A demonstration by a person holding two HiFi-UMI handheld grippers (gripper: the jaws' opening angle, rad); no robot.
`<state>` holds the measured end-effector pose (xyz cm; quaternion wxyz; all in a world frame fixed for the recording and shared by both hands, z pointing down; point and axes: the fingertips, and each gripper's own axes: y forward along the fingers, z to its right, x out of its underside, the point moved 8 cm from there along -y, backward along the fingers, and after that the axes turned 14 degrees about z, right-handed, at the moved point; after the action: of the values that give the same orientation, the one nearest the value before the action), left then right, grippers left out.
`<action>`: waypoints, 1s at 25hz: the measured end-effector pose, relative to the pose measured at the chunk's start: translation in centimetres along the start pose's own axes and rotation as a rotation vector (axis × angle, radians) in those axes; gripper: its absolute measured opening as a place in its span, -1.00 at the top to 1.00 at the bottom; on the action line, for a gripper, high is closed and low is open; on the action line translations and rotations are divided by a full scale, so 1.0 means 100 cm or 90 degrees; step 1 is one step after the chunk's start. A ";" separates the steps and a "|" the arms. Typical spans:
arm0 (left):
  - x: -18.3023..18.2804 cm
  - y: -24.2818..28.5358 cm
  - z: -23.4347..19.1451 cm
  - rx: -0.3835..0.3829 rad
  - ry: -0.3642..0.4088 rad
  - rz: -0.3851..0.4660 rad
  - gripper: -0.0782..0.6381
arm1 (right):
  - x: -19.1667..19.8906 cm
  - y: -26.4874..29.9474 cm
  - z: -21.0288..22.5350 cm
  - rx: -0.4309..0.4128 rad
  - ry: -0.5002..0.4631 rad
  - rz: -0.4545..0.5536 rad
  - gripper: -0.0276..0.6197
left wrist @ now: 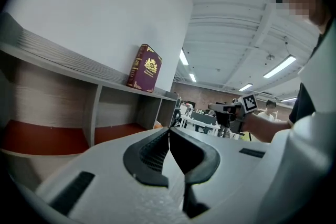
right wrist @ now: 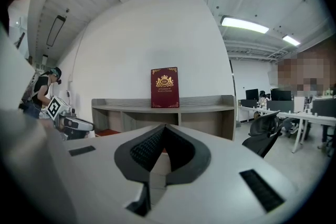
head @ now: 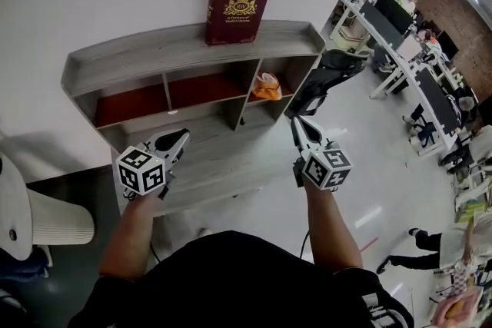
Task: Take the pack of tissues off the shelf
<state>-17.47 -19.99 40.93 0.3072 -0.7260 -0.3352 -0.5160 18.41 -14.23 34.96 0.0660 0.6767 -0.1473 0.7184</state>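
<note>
Seen from above, a person stands facing a grey wooden shelf set against a white wall, holding a gripper in each hand. The pack of tissues, orange and white, lies in the right-hand compartment of the upper row, well apart from both grippers. The two compartments to its left have red floors. A dark red book with a gold crest stands upright on top of the shelf, leaning against the wall. The left gripper hovers in front of the shelf's lower left part. The right gripper hovers near the shelf's right end, below the tissue compartment. In each gripper's own view the two dark jaws meet at their tips, closed together with nothing between them. A black office chair stands just beside the shelf's right end, and desks with monitors fill the room farther right.
</note>
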 end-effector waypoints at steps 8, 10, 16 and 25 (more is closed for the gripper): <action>0.001 0.012 -0.009 0.013 0.001 0.004 0.73 | 0.009 0.004 0.003 0.011 -0.002 0.000 0.90; 0.000 0.015 -0.008 0.009 0.005 0.001 0.73 | 0.009 0.006 0.007 0.005 -0.001 0.002 0.90; -0.005 0.034 0.000 -0.011 0.031 -0.002 0.73 | 0.011 0.020 0.035 -0.022 -0.002 0.008 0.90; -0.012 0.071 0.019 -0.057 0.050 0.001 0.73 | 0.006 0.045 0.089 -0.075 0.003 0.018 0.90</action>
<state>-11.02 -22.84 38.55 0.2876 -0.7186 -0.2987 -0.5583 25.54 -21.27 35.38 0.0961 0.6677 -0.1990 0.7109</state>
